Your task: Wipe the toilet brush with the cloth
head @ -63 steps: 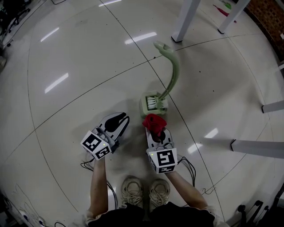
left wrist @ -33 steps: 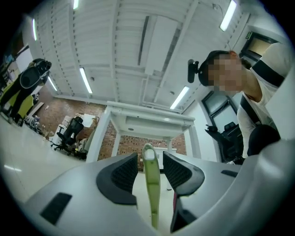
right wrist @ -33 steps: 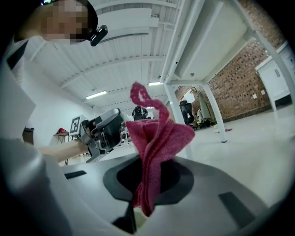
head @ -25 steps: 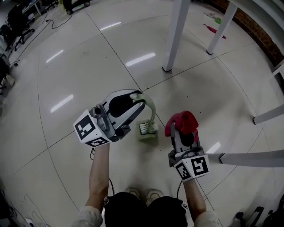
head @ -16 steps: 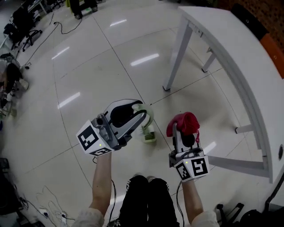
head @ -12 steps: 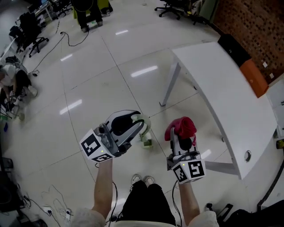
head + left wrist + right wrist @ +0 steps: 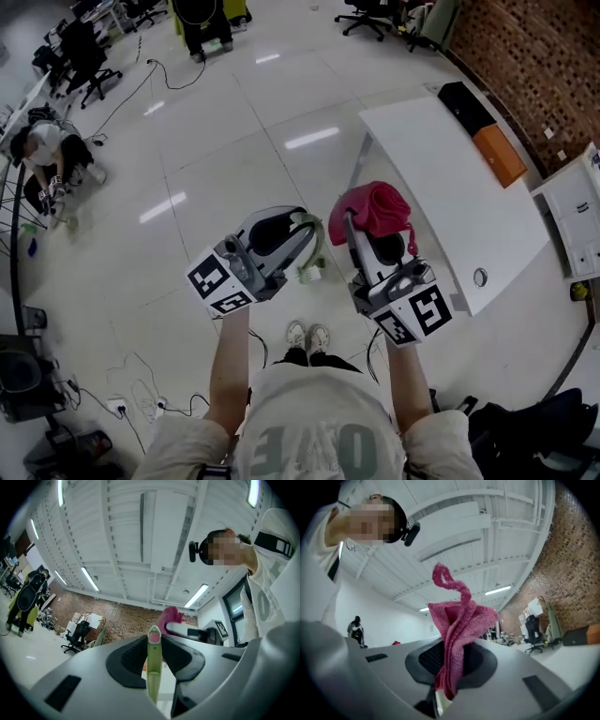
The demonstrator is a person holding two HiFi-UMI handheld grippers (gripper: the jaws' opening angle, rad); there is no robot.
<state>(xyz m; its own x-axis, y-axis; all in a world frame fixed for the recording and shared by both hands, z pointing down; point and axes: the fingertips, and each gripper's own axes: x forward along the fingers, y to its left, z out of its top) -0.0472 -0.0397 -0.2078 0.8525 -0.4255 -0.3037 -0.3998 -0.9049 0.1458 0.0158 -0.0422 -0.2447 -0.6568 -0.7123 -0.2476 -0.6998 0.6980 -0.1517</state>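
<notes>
My left gripper (image 7: 302, 228) is shut on the pale green handle of the toilet brush (image 7: 316, 230). Its white-bristled head (image 7: 310, 274) hangs below, high above the floor. In the left gripper view the handle (image 7: 153, 667) stands upright between the dark pads, its tip poking past them. To the right, my right gripper (image 7: 364, 223) is shut on a crumpled pink-red cloth (image 7: 372, 206). The cloth (image 7: 457, 625) bunches up out of the right gripper (image 7: 450, 660) and hides the gap between its pads. Brush and cloth are a short way apart and do not touch.
A white table (image 7: 441, 187) stands to the right, with an orange box (image 7: 500, 155) and a black box (image 7: 466, 101) at its far end. A white cabinet (image 7: 577, 216) is further right. A person crouches at far left (image 7: 47, 150). Cables (image 7: 122, 403) lie on the glossy floor.
Both grippers have risen from near the floor to chest height, the left carrying the brush and the right the cloth. The floor now looks much farther away and the table top shows from above.
</notes>
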